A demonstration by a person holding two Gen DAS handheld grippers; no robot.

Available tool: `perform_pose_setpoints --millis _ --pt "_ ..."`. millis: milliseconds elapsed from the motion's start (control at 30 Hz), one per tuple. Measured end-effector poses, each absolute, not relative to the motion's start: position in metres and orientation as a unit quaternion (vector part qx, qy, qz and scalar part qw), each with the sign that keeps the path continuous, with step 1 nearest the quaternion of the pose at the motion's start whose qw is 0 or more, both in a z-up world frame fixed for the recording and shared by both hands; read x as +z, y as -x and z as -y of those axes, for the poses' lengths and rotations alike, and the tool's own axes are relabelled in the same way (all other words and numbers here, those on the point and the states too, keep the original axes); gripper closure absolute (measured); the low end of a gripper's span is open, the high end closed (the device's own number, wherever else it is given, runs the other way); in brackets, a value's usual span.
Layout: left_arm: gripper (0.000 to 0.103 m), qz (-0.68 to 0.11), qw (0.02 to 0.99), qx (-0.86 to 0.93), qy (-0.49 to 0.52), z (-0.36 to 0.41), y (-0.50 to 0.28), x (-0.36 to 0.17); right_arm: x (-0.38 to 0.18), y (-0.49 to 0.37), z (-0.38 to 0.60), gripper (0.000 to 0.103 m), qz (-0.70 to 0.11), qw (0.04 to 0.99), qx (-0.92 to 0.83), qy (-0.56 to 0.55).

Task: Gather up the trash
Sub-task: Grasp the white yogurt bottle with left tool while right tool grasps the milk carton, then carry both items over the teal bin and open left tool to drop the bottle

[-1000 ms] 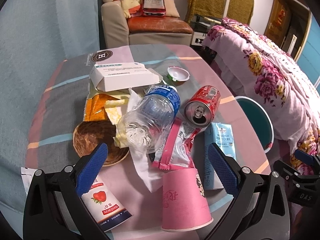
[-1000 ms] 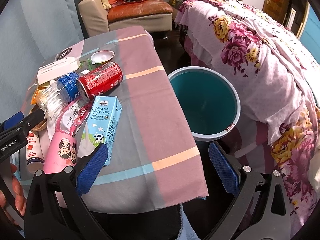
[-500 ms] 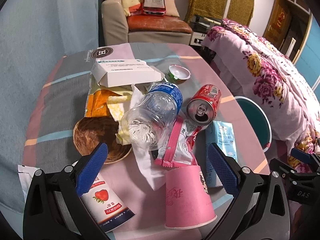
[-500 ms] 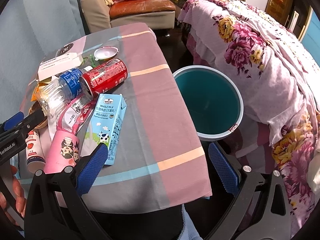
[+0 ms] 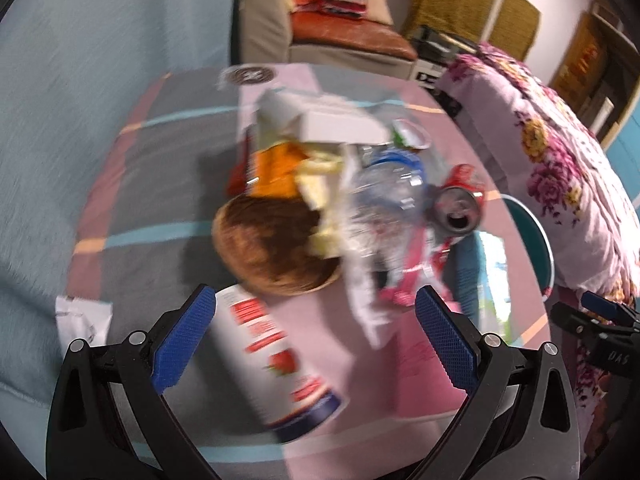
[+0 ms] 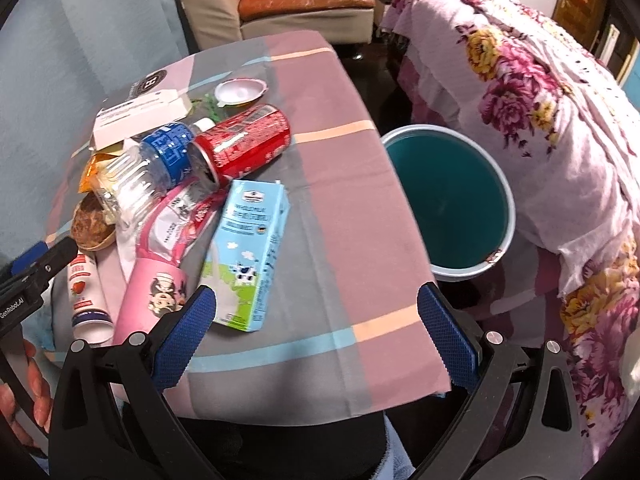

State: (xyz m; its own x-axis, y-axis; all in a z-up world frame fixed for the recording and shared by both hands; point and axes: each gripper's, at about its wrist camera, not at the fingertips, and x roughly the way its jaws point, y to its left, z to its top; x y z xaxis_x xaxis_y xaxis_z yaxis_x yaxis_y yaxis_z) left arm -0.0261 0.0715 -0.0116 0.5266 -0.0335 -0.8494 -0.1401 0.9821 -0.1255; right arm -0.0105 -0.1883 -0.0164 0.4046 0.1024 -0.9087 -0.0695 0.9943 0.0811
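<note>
The trash lies in a pile on the tabletop (image 6: 340, 200): a red can (image 6: 244, 140), a milk box (image 6: 252, 256), a pink cup (image 6: 154, 292). The left tool (image 5: 316, 340) hangs wide open over a yogurt bottle (image 5: 280, 360), holding nothing. The right tool (image 6: 316, 340) is wide open too, near the green bin (image 6: 448, 200) beside the tabletop.

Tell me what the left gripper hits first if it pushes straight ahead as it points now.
Probably the strawberry yogurt bottle, lying between the open left gripper's fingers; behind it sits the brown bowl. Motion blur makes depth uncertain.
</note>
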Motion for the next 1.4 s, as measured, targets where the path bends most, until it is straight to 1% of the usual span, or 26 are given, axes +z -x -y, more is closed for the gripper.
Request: perform_pose_setpoints --millis 167,233,267,400,467,600,633,767,800,867,1000,1033,1067,1100,1400 --pt "0.004 -0.513 0.849 0.052 0.119 -0.099 0.032 -0.032 -0.024 0.0 0.181 0.006 -0.558 0.826 0.07 -0.033" --pt "0.005 -0.521 0.843 0.053 0.126 -0.105 0.034 -0.04 -0.027 -0.005 0.177 0.008 -0.564 0.821 0.081 -0.037" --pt "0.006 -0.526 0.84 0.055 0.126 -0.106 0.033 -0.044 -0.028 -0.007 0.175 0.012 -0.567 0.818 0.085 -0.039" --pt "0.007 -0.544 0.827 0.064 0.125 -0.108 0.031 -0.059 -0.037 -0.021 0.165 0.032 -0.582 0.806 0.098 -0.042" --pt "0.007 -0.55 0.823 0.064 0.126 -0.109 0.03 -0.066 -0.045 -0.028 0.16 0.038 -0.592 0.798 0.103 -0.045" --pt "0.007 -0.567 0.811 0.061 0.13 -0.11 0.029 -0.081 -0.054 -0.037 0.15 0.038 -0.603 0.788 0.113 -0.048" --pt "0.009 -0.569 0.81 0.061 0.132 -0.11 0.029 -0.083 -0.055 -0.039 0.149 0.038 -0.605 0.787 0.115 -0.048" --pt "0.039 -0.56 0.817 0.055 0.124 -0.11 0.032 -0.082 -0.062 -0.046 0.139 0.038 -0.61 0.782 0.12 -0.046" --pt "0.045 -0.558 0.818 0.054 0.126 -0.111 0.033 -0.082 -0.063 -0.047 0.137 0.038 -0.612 0.781 0.12 -0.046" --pt "0.049 -0.553 0.821 0.048 0.133 -0.112 0.034 -0.081 -0.067 -0.05 0.134 0.038 -0.613 0.78 0.118 -0.043" --pt "0.05 -0.545 0.827 0.035 0.135 -0.111 0.035 -0.078 -0.078 -0.053 0.132 0.039 -0.619 0.776 0.113 -0.044" --pt "0.05 -0.544 0.828 0.035 0.133 -0.11 0.036 -0.076 -0.08 -0.052 0.132 0.042 -0.619 0.776 0.112 -0.041" --pt "0.05 -0.543 0.828 0.035 0.132 -0.11 0.036 -0.075 -0.081 -0.05 0.133 0.048 -0.616 0.778 0.114 -0.04" --pt "0.05 -0.542 0.829 0.034 0.133 -0.111 0.036 -0.073 -0.08 -0.049 0.135 0.049 -0.611 0.782 0.12 -0.041" --pt "0.05 -0.508 0.852 0.024 0.126 -0.11 0.047 -0.032 -0.056 -0.036 0.169 0.05 -0.583 0.797 0.133 -0.085"
